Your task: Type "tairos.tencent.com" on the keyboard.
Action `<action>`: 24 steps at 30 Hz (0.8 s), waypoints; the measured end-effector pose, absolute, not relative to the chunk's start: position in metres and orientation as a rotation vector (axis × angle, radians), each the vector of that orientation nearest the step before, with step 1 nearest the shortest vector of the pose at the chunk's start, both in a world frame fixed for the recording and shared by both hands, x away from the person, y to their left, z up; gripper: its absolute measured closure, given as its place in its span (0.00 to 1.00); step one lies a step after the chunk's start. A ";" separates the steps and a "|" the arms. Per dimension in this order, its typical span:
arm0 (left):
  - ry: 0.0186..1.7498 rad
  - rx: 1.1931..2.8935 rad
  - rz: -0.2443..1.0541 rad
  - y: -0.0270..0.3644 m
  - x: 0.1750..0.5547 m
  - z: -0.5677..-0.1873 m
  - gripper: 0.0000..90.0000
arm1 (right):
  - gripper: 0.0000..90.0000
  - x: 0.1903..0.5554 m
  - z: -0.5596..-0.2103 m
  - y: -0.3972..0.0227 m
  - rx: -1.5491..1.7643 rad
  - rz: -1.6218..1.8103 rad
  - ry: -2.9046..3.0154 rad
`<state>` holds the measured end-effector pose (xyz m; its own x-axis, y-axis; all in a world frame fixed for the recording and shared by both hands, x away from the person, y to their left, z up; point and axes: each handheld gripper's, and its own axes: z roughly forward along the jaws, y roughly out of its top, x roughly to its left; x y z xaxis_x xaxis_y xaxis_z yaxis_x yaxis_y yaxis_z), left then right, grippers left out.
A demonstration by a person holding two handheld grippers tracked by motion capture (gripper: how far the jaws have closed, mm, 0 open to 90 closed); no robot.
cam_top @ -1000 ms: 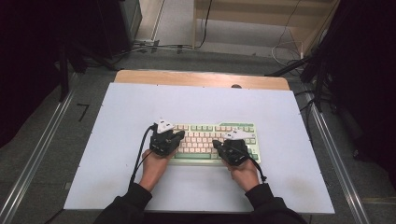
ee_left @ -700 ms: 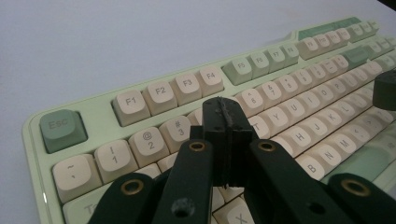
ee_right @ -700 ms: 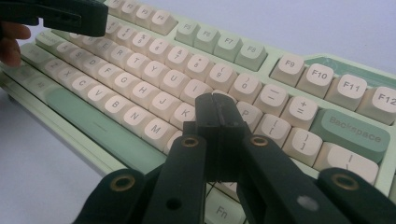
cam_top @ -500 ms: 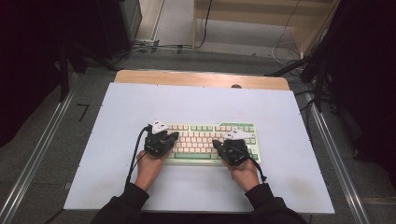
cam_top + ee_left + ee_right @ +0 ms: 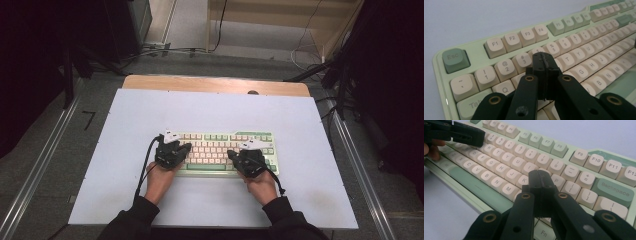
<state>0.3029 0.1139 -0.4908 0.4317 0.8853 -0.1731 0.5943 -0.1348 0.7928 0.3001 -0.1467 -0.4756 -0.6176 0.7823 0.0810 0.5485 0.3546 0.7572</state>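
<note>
Green-and-cream keyboard on white table, mid, near person | L gripper tips pinched tight, holding nothing, over E/4 keys | R gripper same, by L/O keys | step: typing w/ tips, I think | next: gentle poke down on 1 key

Even, soft light falls from above on the pale table, while the room around it sinks into darkness. Shadows are faint. In both gripper views the keyboard blurs beyond the hand-held gripper, its far keys slightly washed out.
</note>
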 end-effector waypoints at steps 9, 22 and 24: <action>1.249 1.820 0.432 0.115 0.300 -0.486 1.00 | 0.97 0.299 -0.477 -0.142 1.166 1.136 2.333; 1.254 1.813 0.434 0.117 0.298 -0.486 1.00 | 0.97 0.300 -0.479 -0.127 1.152 1.168 2.370; 1.256 1.812 0.436 0.118 0.298 -0.486 1.00 | 0.97 0.300 -0.479 -0.124 1.146 1.166 2.376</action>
<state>0.2981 0.1179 -0.4857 0.4311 0.8838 -0.1819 0.5813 -0.1179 0.8051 0.3002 -0.1238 -0.4793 -0.6564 0.7469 0.1064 0.5409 0.3677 0.7565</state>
